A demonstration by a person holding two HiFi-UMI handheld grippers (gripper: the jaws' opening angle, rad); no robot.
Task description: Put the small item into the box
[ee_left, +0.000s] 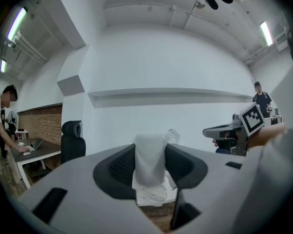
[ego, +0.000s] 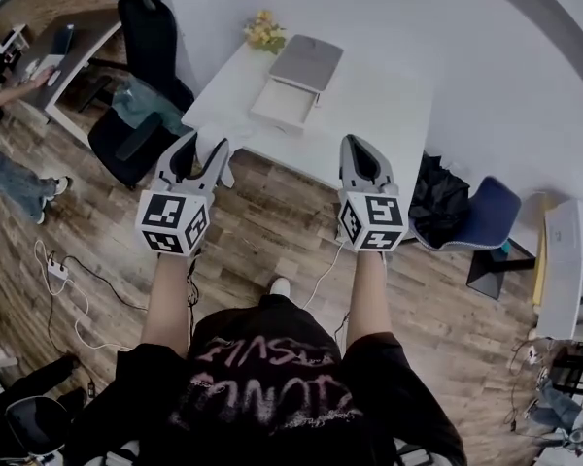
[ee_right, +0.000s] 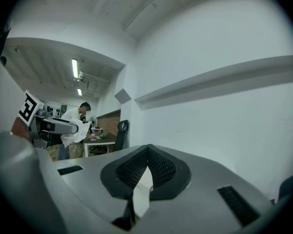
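A white table (ego: 379,115) stands ahead, and on it a shallow white box (ego: 284,105) lies open with its grey lid (ego: 307,62) tilted back. My left gripper (ego: 202,151) is short of the table's near left corner, shut on a small item wrapped in white bubble foil (ego: 217,155). In the left gripper view the wrapped item (ee_left: 149,165) stands upright between the pads, pressed on both sides. My right gripper (ego: 360,149) is level with the left one, over the table's front edge. Its jaws (ee_right: 147,149) meet at the tips with nothing between them.
Yellow flowers (ego: 263,32) sit at the table's far corner. A black office chair (ego: 144,27) stands to the left, a blue chair (ego: 488,216) and a black bag (ego: 437,198) to the right. Cables (ego: 66,278) trail on the wooden floor. A person (ee_right: 74,126) works at a desk.
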